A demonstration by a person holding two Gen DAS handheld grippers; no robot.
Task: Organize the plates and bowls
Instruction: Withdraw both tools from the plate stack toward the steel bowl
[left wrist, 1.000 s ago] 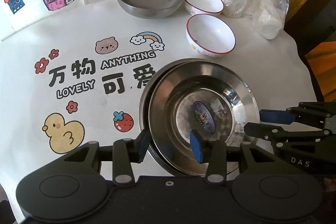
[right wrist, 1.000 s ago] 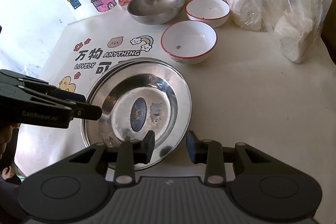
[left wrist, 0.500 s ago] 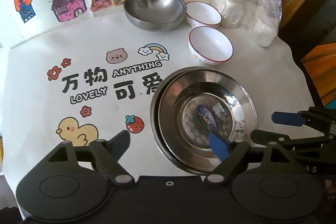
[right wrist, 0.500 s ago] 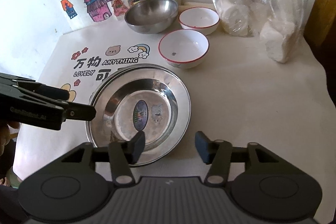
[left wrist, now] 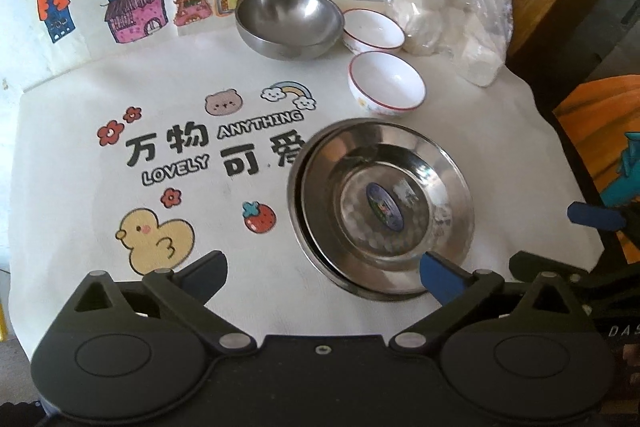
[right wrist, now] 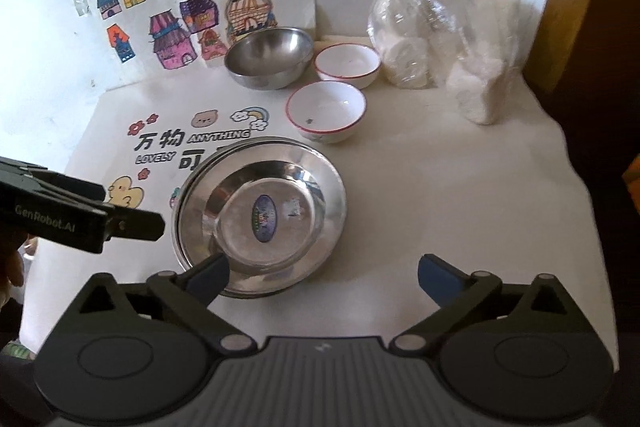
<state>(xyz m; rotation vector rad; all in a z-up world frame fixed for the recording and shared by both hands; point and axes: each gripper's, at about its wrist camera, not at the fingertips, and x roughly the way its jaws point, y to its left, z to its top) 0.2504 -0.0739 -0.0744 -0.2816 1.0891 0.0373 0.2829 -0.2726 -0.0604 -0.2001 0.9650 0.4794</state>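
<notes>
Both sets of fingers, left gripper (left wrist: 322, 273) and right gripper (right wrist: 323, 273), have just spread wide, empty. The stacked steel plates (right wrist: 262, 215) sit off-centre on the counter (right wrist: 460, 187); a nudge could slide the top one.

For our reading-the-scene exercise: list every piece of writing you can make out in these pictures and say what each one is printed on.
"万物 ANYTHING" on the tablecloth.
"LOVELY 可爱" on the tablecloth; the top plate covers part of the last character.
"GenRobot.AI" on the left tongs.
"DAS", cut off at the picture edge, on the right tongs.
Sticker in the top plate: too small to read.
</notes>
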